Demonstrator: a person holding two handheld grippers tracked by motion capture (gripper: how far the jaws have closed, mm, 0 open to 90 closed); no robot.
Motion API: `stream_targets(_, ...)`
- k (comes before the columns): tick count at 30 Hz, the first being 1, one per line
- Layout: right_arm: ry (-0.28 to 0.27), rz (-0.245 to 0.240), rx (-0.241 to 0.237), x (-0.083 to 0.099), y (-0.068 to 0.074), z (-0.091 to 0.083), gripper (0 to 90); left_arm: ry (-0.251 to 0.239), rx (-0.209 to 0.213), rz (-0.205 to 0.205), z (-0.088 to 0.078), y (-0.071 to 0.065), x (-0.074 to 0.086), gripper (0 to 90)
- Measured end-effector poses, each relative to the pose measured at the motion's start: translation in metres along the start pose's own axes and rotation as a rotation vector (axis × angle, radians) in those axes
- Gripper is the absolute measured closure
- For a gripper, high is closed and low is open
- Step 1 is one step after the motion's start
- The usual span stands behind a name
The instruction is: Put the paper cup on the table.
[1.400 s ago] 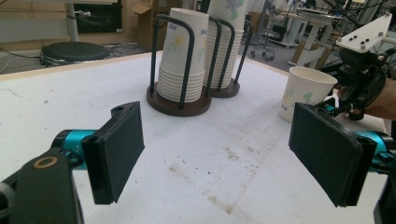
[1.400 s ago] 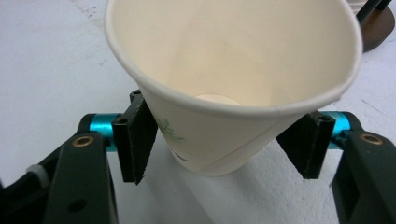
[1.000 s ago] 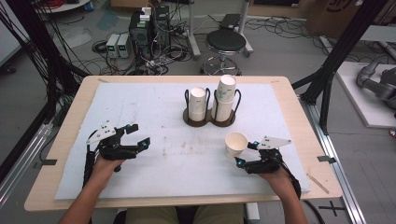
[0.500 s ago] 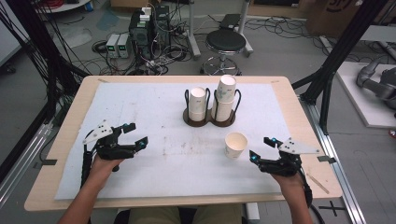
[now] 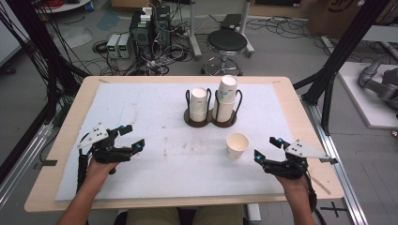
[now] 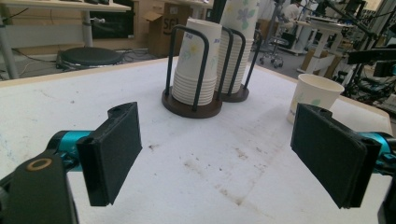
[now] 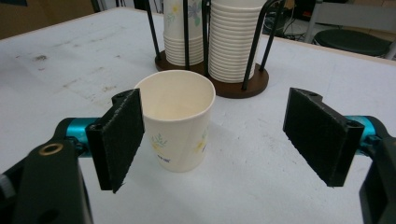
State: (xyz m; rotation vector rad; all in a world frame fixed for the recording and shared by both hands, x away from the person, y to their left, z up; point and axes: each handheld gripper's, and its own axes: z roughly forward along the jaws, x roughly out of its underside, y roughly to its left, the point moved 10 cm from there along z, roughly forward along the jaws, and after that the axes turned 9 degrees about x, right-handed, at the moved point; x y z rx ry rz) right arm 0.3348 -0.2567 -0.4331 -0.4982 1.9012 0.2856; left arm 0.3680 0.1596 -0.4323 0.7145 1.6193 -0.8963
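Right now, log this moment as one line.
right claw: open, beside single paper cup, apart | left claw: open, empty | cup: upright on mat

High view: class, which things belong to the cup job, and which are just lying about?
Job: single paper cup, cup stacks in the wire holder, left gripper, right gripper, both open.
Lying about: stool, electronics boxes, floor cables.

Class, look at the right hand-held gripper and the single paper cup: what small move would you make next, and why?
Probably rest. The paper cup stands upright alone on the table, beside the cup holder; the right hand-held gripper is open and clear of it.
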Motion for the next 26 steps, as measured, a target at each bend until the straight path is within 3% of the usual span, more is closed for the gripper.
stream_targets(8,0.002,0.001,-0.003,0.0006,0.0,-0.0008,21.2,0.004,0.002,0.014,0.0016,-0.0018,-0.0004,16.2)
stream_targets(26,0.009,-0.004,0.008,0.004,-0.0036,-0.0011,21.2,0.005,0.004,0.003,0.0056,-0.0001,0.0003,16.4)
